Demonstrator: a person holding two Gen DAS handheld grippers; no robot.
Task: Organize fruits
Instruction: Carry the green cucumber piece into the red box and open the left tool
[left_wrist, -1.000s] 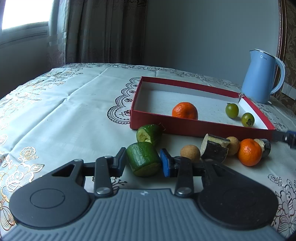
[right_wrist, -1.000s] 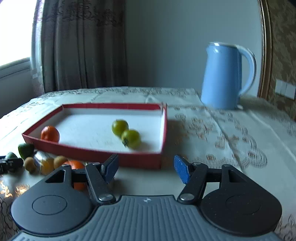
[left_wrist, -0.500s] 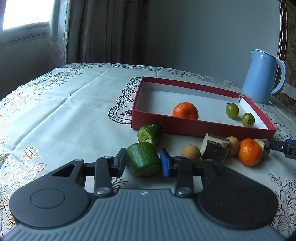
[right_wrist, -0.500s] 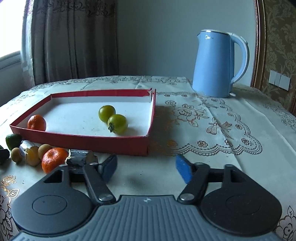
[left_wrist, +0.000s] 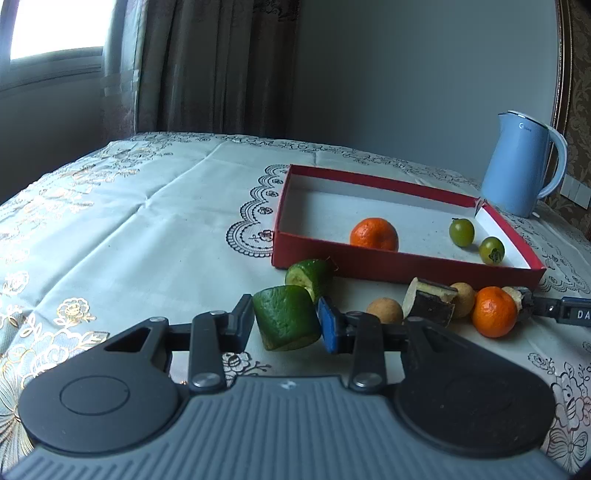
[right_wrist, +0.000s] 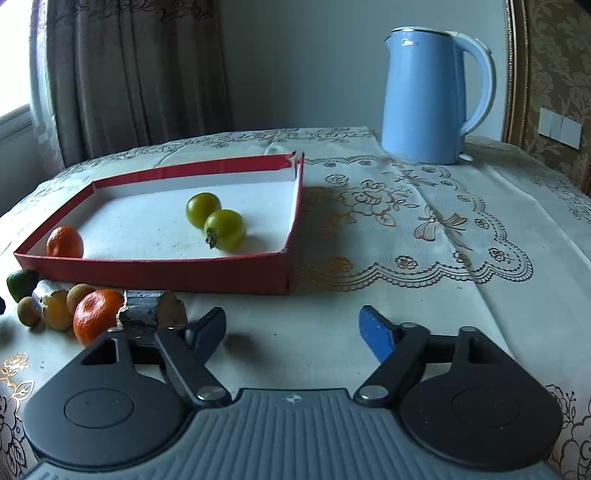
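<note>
My left gripper (left_wrist: 286, 323) is shut on a green cucumber chunk (left_wrist: 286, 321), held just above the cloth in front of the red tray (left_wrist: 369, 264). The tray holds a tangerine (left_wrist: 374, 234) and two green tomatoes (left_wrist: 461, 232). A second cucumber piece (left_wrist: 309, 275), two brown longans (left_wrist: 384, 311), a dark-skinned chunk (left_wrist: 430, 302) and a loose tangerine (left_wrist: 494, 312) lie in front of the tray. My right gripper (right_wrist: 293, 325) is open and empty, low over the cloth beside the tray's near right corner (right_wrist: 288, 269); a dark chunk (right_wrist: 153, 314) and the loose tangerine (right_wrist: 96, 313) lie by its left finger.
A blue kettle (right_wrist: 432, 96) stands behind the tray on the right. An embroidered cloth (left_wrist: 129, 236) covers the table. Curtains and a window are at the back left. The right gripper's tip (left_wrist: 561, 314) shows at the right edge of the left wrist view.
My left gripper has lifted the cucumber chunk slightly. My right gripper has moved down and left toward the loose fruits, still open.
</note>
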